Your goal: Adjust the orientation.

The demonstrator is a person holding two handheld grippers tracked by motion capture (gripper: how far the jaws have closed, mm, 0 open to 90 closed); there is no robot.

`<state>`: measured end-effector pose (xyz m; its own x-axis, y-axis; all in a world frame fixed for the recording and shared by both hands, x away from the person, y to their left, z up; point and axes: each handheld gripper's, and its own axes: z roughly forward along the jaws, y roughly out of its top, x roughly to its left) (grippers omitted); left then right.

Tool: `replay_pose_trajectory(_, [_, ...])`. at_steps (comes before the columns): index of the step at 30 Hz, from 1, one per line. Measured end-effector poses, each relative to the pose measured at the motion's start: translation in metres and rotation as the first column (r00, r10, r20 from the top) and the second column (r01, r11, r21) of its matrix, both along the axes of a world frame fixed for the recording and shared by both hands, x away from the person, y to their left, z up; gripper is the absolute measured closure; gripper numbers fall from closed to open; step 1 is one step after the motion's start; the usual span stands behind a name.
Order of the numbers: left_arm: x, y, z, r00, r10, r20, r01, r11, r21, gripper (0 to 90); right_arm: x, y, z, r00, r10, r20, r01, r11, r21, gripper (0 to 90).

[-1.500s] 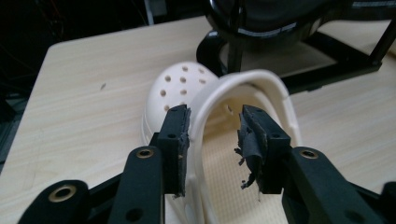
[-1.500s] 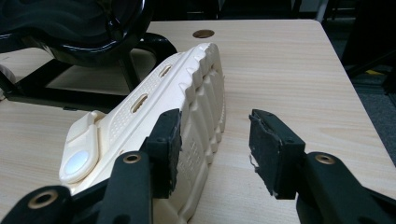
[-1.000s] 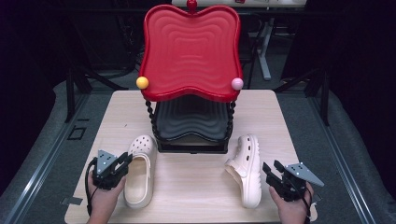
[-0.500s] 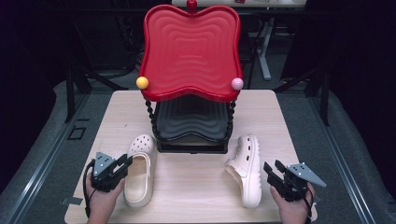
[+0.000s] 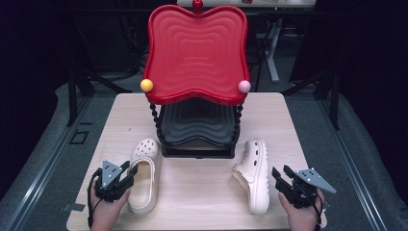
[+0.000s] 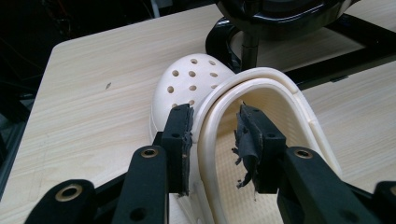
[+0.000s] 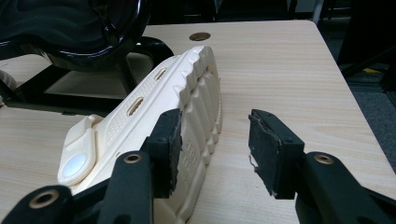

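Two cream clogs lie on the wooden table (image 5: 202,192). The left clog (image 5: 144,178) stands upright with its holed toe (image 6: 191,79) toward the rack. My left gripper (image 5: 129,171) straddles the clog's near side wall (image 6: 212,126): one pad is outside, the other inside the shoe. Its jaws have just been opening, and the pads no longer press the wall. The right clog (image 5: 255,173) lies on its side, ridged sole (image 7: 198,88) facing my right gripper (image 5: 281,171). That gripper (image 7: 215,123) is open, its left jaw by the sole and its right jaw over bare table.
A two-tier rack stands at the table's middle back: a red wavy tray (image 5: 195,48) on top and a black tray (image 5: 197,122) below on a black frame. Bare tabletop lies between the clogs. The table's front edge is just behind both hands.
The left gripper's jaws have spread wider around the left clog's wall, letting go of it. Both clogs and the right hand have kept their places.
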<state>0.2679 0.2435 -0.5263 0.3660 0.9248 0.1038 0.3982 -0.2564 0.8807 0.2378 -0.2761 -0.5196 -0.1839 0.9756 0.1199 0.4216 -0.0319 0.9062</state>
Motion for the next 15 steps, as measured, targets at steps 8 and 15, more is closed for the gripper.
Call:
replay_pose_trajectory(8, [0.003, 0.002, -0.005, 0.9993, 0.011, -0.035, -0.011, 0.9999, 0.004, 65.2, -0.001, 0.0, 0.001, 1.0, 0.002, -0.002, -0.002, 1.0, -0.01, 53.5])
replay_pose_trajectory(15, [0.01, 0.001, -0.014, 0.9973, 0.026, -0.069, -0.024, 0.9994, 0.026, 67.8, -0.002, 0.001, 0.001, 1.0, 0.0, 0.001, 0.0, 1.0, -0.011, 53.6])
